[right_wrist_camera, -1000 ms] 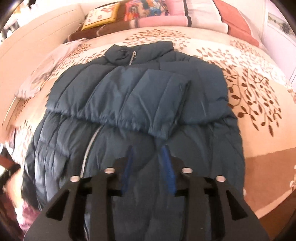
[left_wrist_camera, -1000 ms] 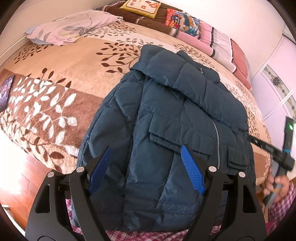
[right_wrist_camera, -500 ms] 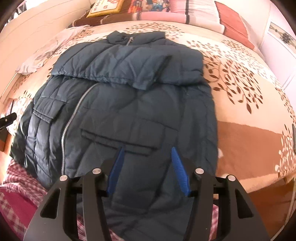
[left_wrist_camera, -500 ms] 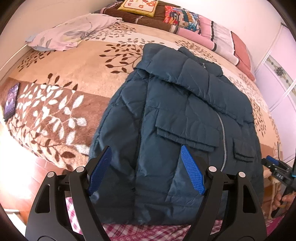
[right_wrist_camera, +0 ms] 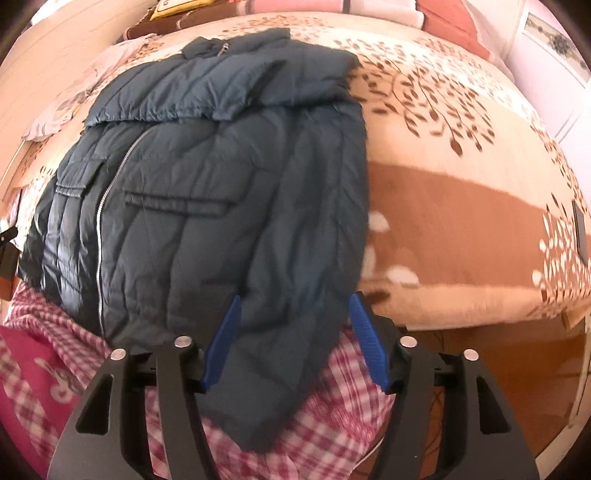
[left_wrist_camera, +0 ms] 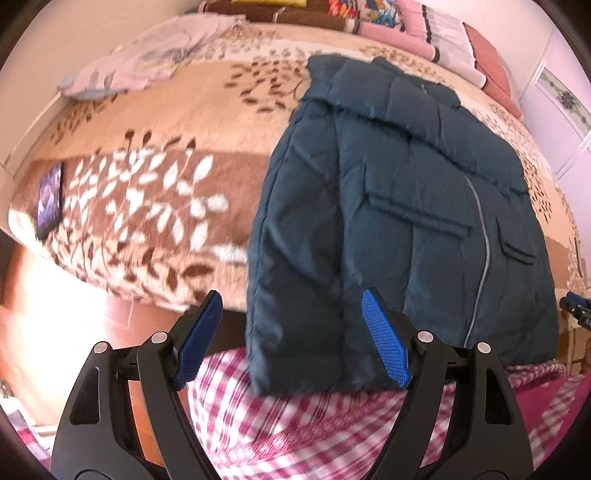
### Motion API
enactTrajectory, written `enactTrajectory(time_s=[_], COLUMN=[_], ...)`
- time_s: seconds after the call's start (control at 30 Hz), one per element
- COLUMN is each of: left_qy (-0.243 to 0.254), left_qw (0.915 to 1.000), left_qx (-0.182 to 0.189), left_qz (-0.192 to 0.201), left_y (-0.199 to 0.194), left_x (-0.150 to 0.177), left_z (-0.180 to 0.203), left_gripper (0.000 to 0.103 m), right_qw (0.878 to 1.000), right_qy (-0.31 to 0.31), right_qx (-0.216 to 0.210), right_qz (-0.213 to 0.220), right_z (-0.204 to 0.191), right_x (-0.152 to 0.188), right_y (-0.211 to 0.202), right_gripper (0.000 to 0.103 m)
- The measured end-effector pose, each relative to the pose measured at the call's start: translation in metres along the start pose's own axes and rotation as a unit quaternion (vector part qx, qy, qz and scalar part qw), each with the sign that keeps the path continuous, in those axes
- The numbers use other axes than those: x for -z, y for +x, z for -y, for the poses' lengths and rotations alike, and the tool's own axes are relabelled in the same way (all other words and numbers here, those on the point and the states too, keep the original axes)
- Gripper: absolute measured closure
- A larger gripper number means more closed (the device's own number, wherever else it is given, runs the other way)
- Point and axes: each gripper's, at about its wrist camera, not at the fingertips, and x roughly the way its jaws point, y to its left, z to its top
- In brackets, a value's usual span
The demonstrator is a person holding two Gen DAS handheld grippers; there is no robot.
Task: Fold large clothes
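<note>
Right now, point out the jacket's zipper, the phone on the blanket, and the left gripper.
Zipper point(left_wrist_camera: 484, 254): left wrist view, midway down the silver teeth.
Phone point(left_wrist_camera: 49, 201): left wrist view, middle of its screen.
Left gripper point(left_wrist_camera: 293, 338): left wrist view, midway between the blue fingertips.

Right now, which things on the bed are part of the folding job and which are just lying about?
Part of the job:
- blue puffer jacket, spread on the bed with its sleeves folded across the chest
- left claw and right claw, both open at the jacket's hem

Just lying about:
- phone near the bed's edge
- pale cloth
- pillows at the headboard
</note>
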Motion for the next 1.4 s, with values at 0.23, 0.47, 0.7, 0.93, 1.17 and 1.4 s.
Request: enactTrajectory(time_s=[0.23, 0.47, 0.7, 0.93, 1.17, 1.4], left_qy=[-0.023, -0.047, -0.058, -0.039, -0.055, -0.048], left_qw=[0.9983, 0.9944, 0.9872, 0.9871, 0.9861, 0.9877], left_qx=[0.036, 0.067, 0.108, 0.129, 0.134, 0.130], left_qz=[-0.040, -0.067, -0.102, -0.086, -0.082, -0.071], left_y=[0.019, 0.043, 0.067, 0.061, 0.060, 0.053], left_x=[0.015, 0.022, 0.027, 0.028, 0.025, 0.032], left_z=[-0.016, -0.021, -0.021, -0.014, -0.015, -0.024], left_gripper=[0.026, 0.026, 0.067, 0.090, 0.090, 0.091], right_qw=[0.999, 0.996, 0.993, 0.982, 0.979, 0.980], right_qy=[0.030, 0.059, 0.094, 0.142, 0.112, 0.086], right_qx=[-0.030, -0.055, -0.059, -0.099, -0.139, -0.152], right_qz=[-0.028, -0.042, -0.050, -0.072, -0.102, -0.100], right_z=[0.013, 0.021, 0.038, 0.053, 0.027, 0.006], right_x=[0.021, 0.026, 0.027, 0.035, 0.041, 0.053], right_y=[0.007, 0.012, 0.013, 0.020, 0.036, 0.043], right_gripper=[0.036, 0.031, 0.030, 0.025, 0.025, 0.078])
